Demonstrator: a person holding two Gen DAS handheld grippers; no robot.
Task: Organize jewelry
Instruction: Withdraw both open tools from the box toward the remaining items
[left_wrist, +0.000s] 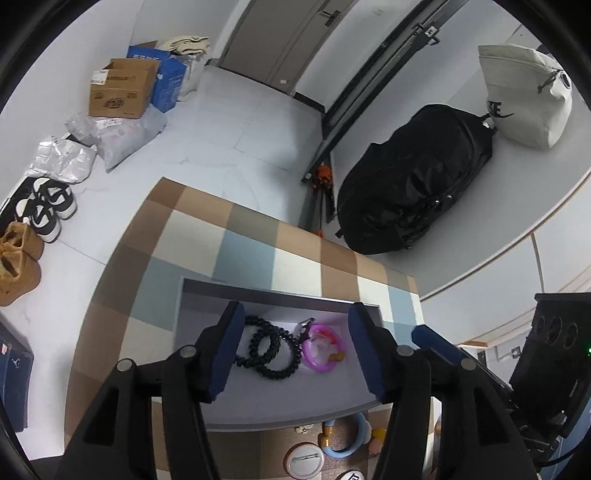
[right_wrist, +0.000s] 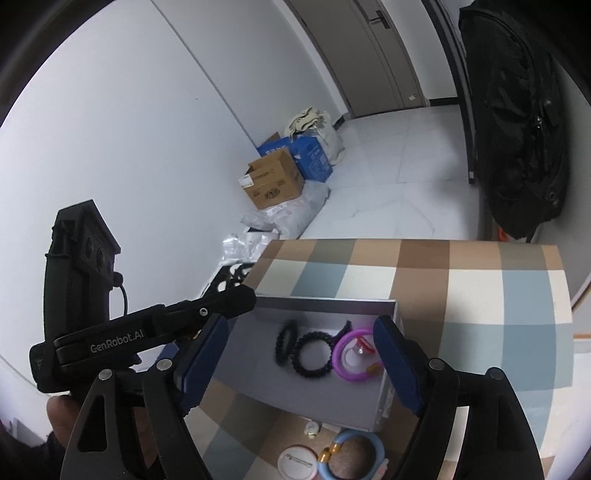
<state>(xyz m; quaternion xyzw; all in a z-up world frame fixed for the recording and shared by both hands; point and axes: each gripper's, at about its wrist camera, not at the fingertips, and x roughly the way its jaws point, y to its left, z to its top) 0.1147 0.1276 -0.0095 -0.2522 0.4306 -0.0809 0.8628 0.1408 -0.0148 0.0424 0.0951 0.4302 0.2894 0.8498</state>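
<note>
A shallow grey tray (left_wrist: 207, 299) (right_wrist: 258, 369) lies on the checkered table. In it lie two black coil hair ties (left_wrist: 271, 349) (right_wrist: 310, 354) and a purple bangle (left_wrist: 325, 350) (right_wrist: 351, 360). In front of the tray, on the table, lie a blue bangle (left_wrist: 349, 439) (right_wrist: 354, 454) and a white round badge (left_wrist: 304, 459) (right_wrist: 297, 461). My left gripper (left_wrist: 295, 354) is open and empty, its fingers over the tray. My right gripper (right_wrist: 299, 365) is open and empty, also over the tray. The left gripper's body (right_wrist: 147, 332) shows at the left of the right wrist view.
The checkered table (left_wrist: 258, 243) (right_wrist: 480, 295) ends at a white floor. Cardboard boxes (left_wrist: 118, 88) (right_wrist: 273, 177), plastic bags and shoes (left_wrist: 44, 206) line the wall. A black backpack (left_wrist: 413, 181) (right_wrist: 517, 110) and a white bag (left_wrist: 524, 92) rest on a round white surface.
</note>
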